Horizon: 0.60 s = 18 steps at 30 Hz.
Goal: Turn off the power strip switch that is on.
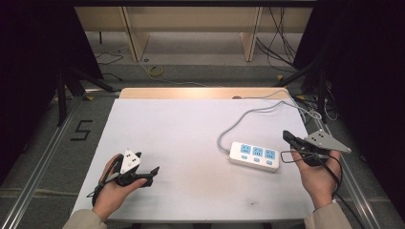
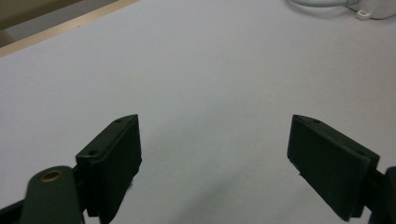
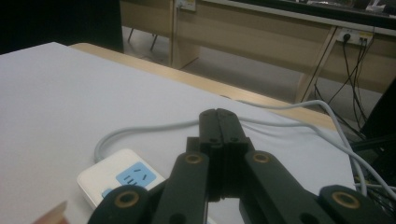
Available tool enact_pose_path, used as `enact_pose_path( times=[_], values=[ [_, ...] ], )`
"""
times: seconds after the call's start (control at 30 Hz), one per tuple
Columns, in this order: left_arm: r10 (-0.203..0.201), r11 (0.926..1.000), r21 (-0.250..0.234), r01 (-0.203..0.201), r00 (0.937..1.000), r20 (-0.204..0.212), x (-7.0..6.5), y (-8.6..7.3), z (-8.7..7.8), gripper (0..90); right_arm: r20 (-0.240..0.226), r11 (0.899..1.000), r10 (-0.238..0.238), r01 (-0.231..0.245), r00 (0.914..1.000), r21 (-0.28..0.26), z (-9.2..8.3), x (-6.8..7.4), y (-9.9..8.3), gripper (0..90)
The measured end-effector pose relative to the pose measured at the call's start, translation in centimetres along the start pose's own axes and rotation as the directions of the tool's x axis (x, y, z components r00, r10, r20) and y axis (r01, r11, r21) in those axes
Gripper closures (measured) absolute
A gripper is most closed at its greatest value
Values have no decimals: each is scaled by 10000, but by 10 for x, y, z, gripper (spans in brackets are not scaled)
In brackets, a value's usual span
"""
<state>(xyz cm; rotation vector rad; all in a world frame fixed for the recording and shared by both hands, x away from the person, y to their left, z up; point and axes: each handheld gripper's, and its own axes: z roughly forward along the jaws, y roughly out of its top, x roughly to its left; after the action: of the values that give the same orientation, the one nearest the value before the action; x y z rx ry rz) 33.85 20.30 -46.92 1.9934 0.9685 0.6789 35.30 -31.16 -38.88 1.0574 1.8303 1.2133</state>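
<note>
The white power strip [image 1: 254, 156] lay near the table's [image 1: 181, 129] right edge, cord trailing toward the far corner. The right gripper [image 1: 289, 138] hovered clenched beside it, probably poised to approach; the left gripper [image 1: 154, 171] rested spread wide, empty.

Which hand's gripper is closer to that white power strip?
Right. The right gripper hovers just beside the power strip; the left gripper sits far across the table.
</note>
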Motion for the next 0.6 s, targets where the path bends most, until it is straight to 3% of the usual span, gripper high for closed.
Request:
enact_pose_path(
  times=[0.6],
  values=[
    [53, 10000, 0, -53, 10000, -15, 0, 0, 0, 175, -338, 9991, -117, 131, 9994, 410, 8, 2, 9, 900]
  ],
)
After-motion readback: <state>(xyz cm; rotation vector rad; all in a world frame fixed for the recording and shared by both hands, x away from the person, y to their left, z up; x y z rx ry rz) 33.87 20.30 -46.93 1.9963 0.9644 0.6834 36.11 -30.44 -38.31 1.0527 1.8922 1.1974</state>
